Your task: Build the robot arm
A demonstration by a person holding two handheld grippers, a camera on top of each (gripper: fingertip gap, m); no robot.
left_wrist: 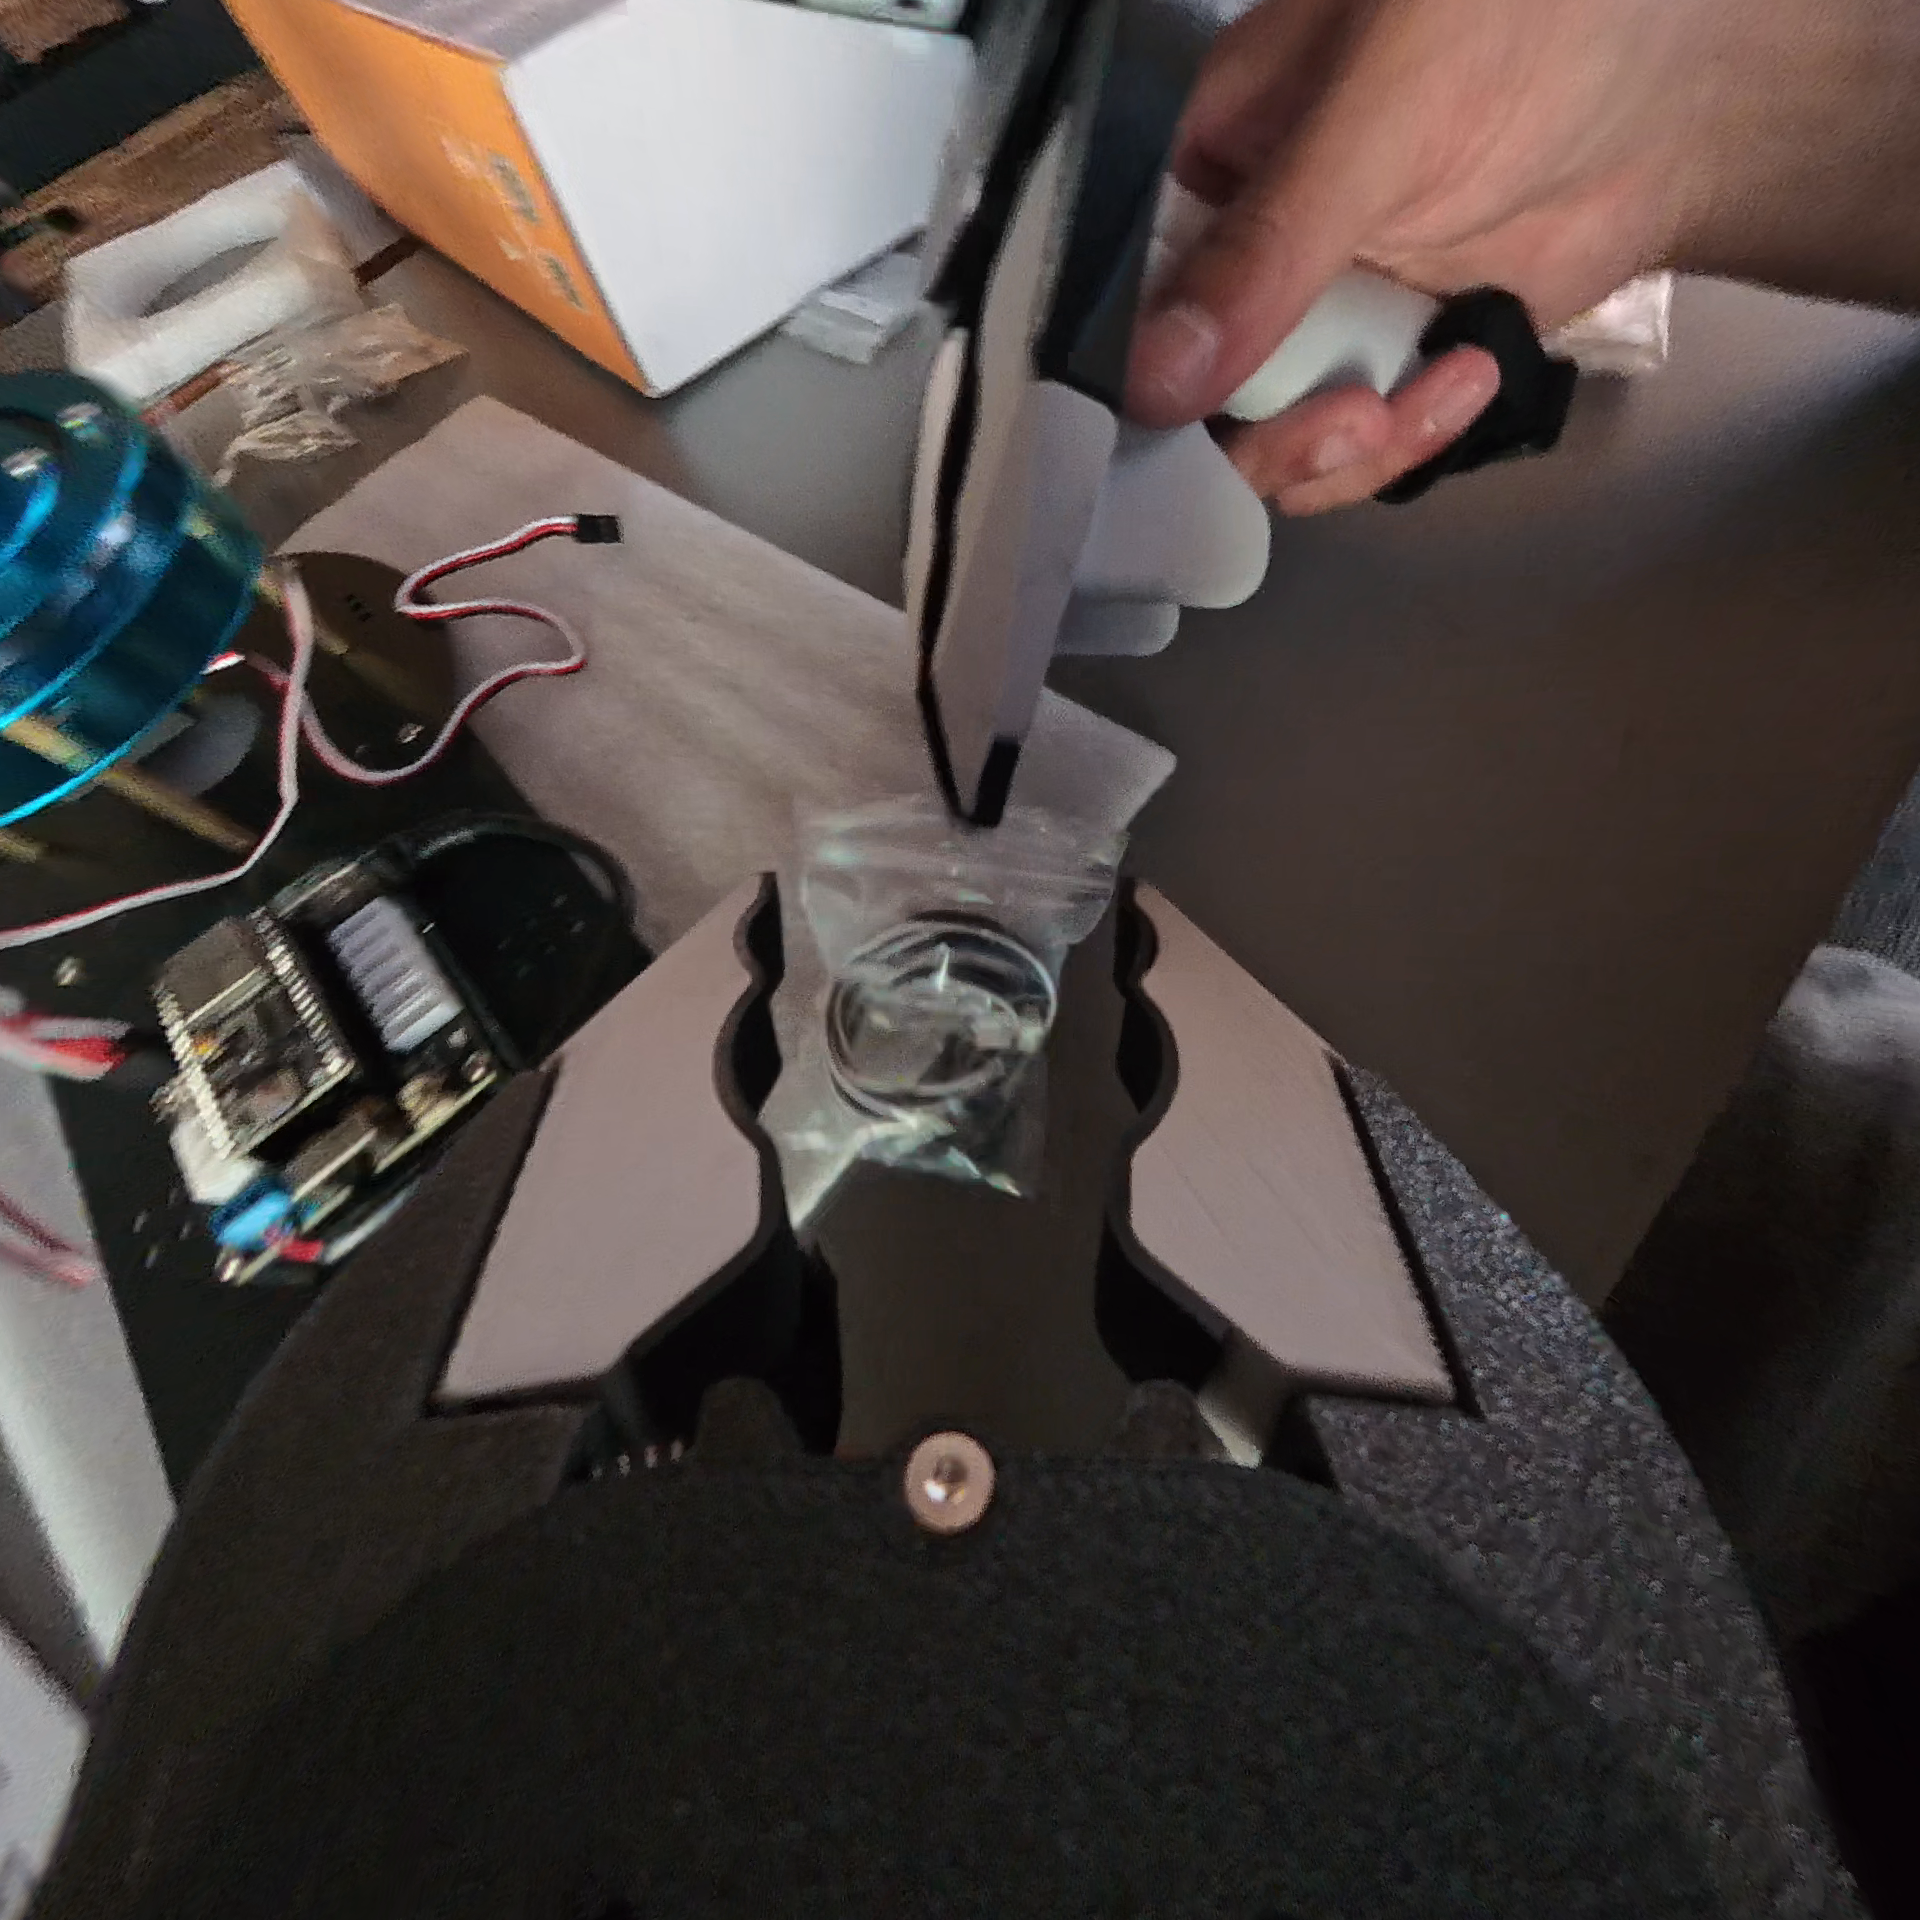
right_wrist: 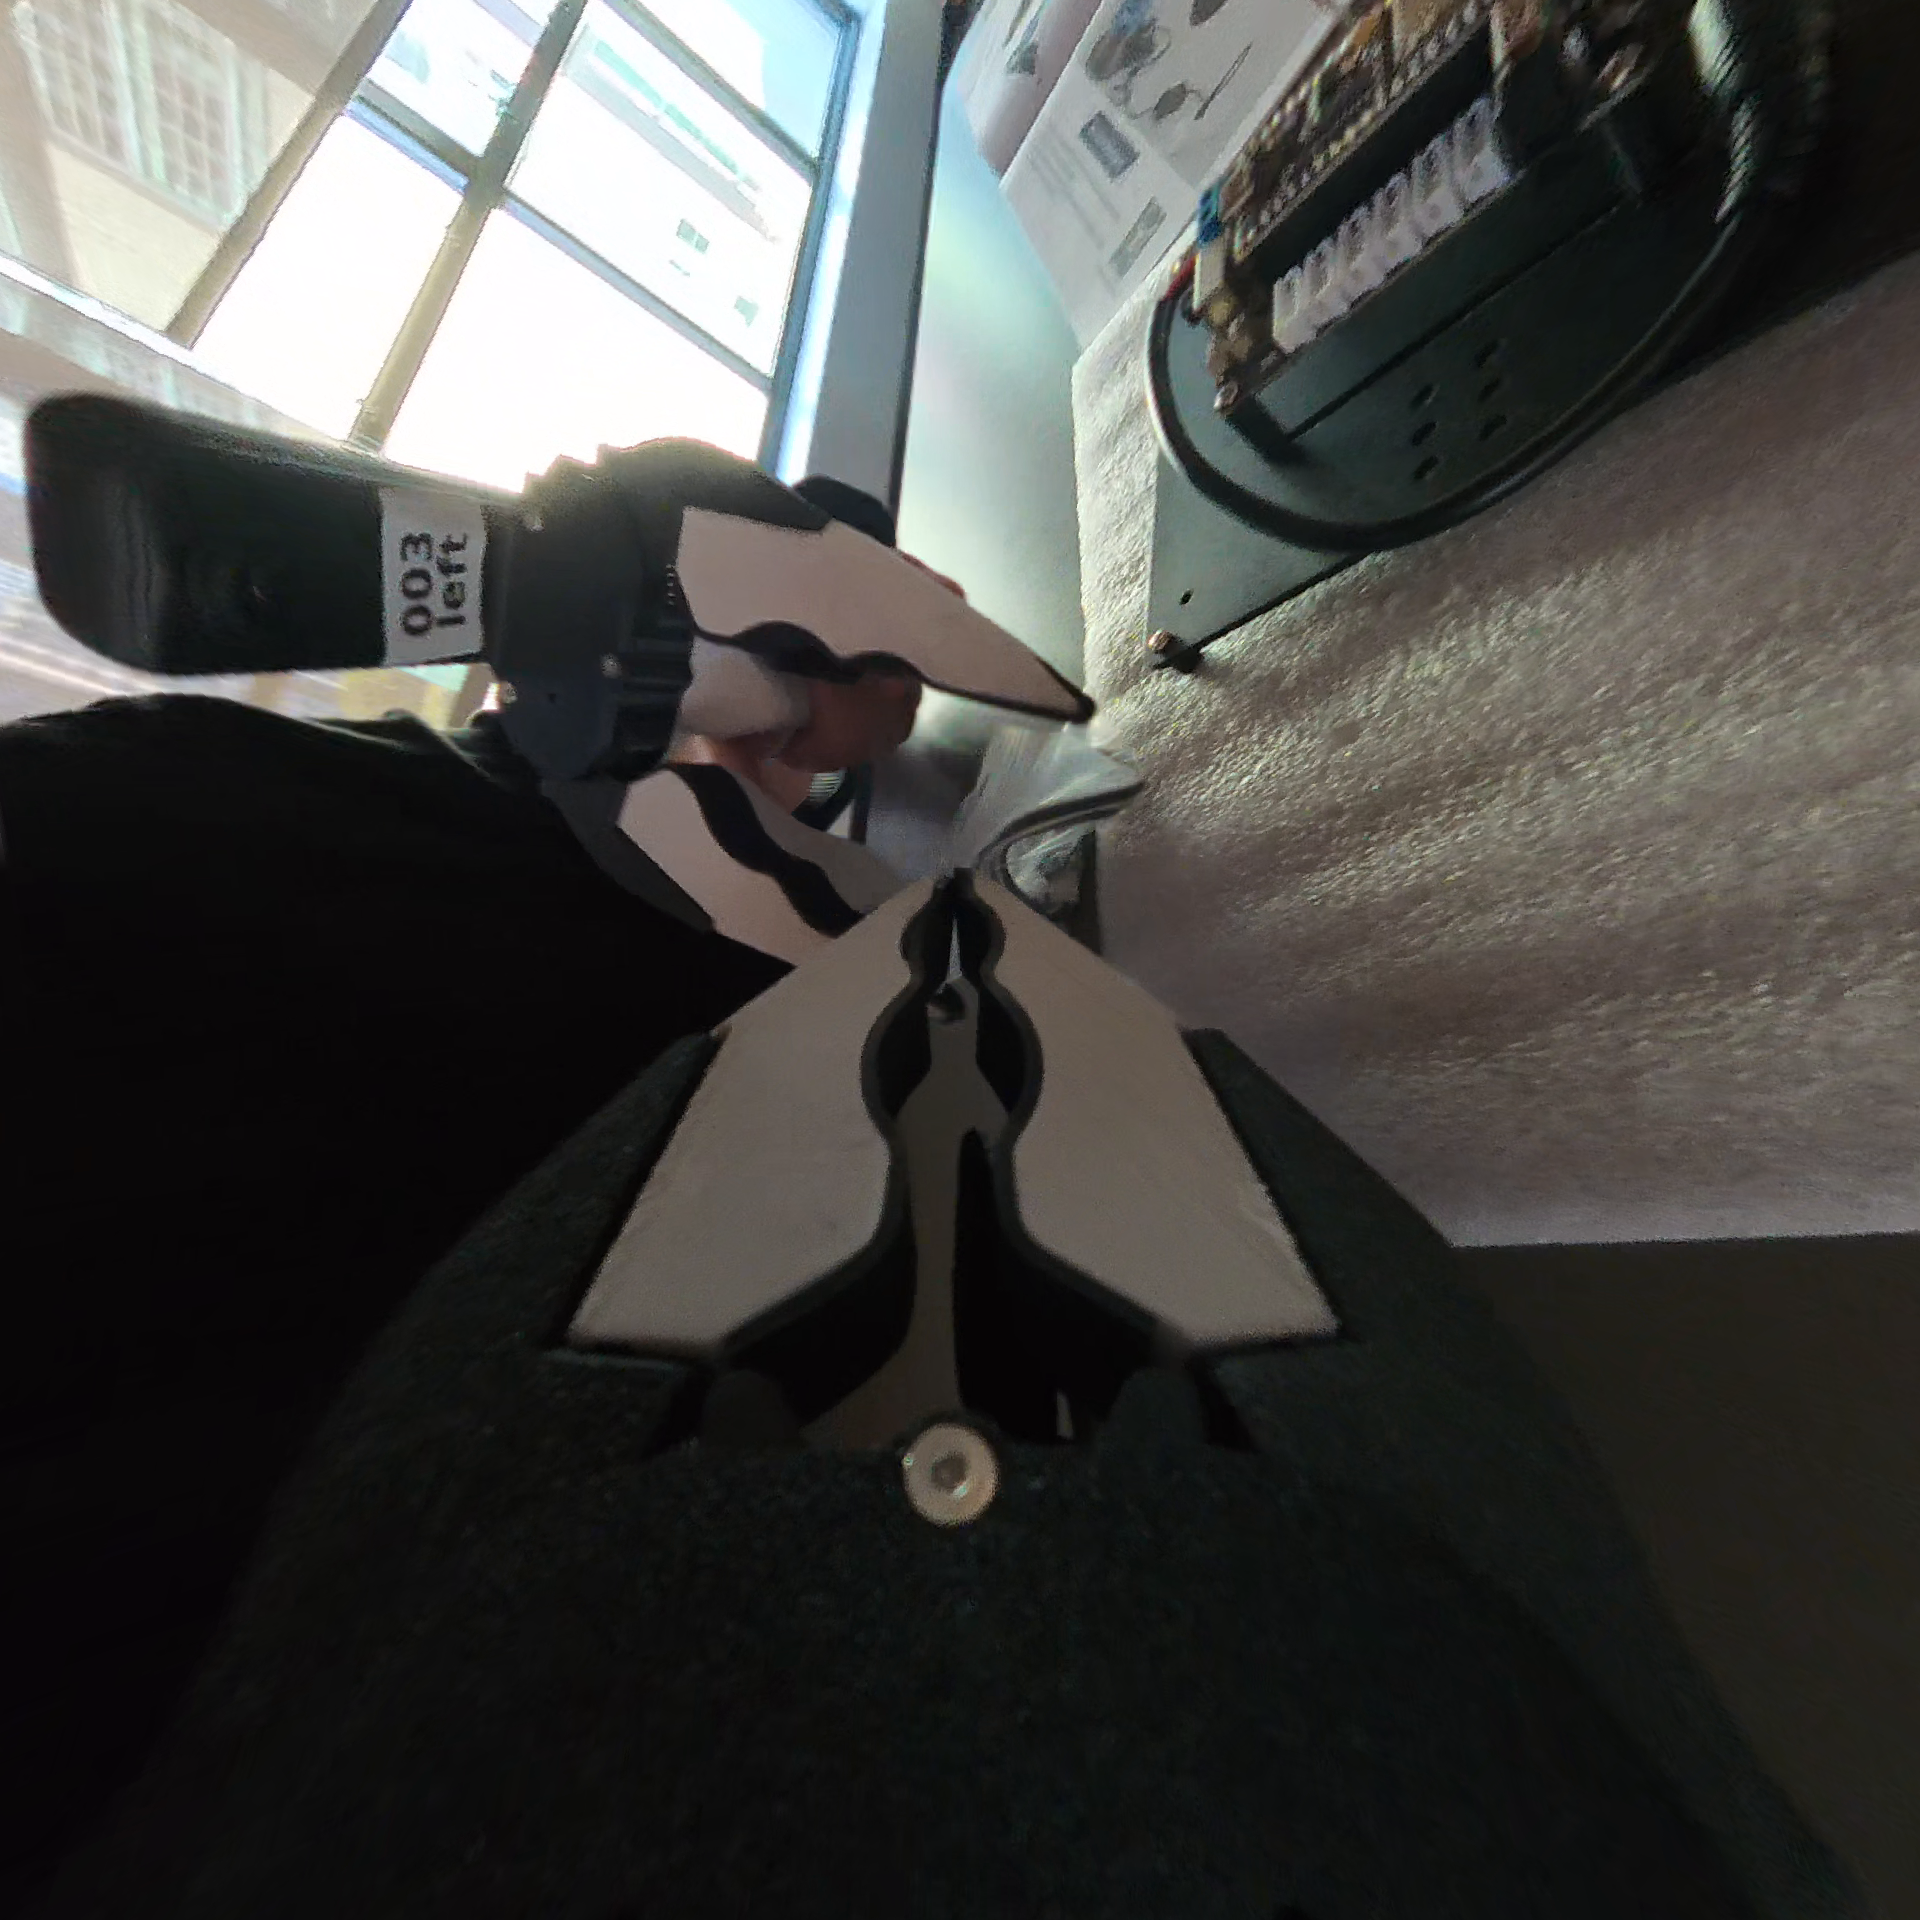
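A clear plastic zip bag [left_wrist: 935,1018] with a coiled clear ring and small dark parts inside hangs between the fingers of my left gripper [left_wrist: 951,894]. The left jaws stand wide open on either side of the bag, and I see no pad pressing on it. My right gripper [left_wrist: 977,805] comes down from above, held by a hand [left_wrist: 1455,177], and is shut on the bag's top edge. In the right wrist view the right gripper [right_wrist: 956,883] pinches the bag's zip edge [right_wrist: 1049,821]. The open left gripper [right_wrist: 977,800] sits just beyond it.
A white foam sheet [left_wrist: 675,644] lies on the dark table. On the left are a circuit board on a black base [left_wrist: 312,1049], a clear blue disc [left_wrist: 94,582] and red-and-white wires [left_wrist: 499,623]. An orange and white box [left_wrist: 644,177] stands behind. Both grippers' tips are close together, under 4 cm apart.
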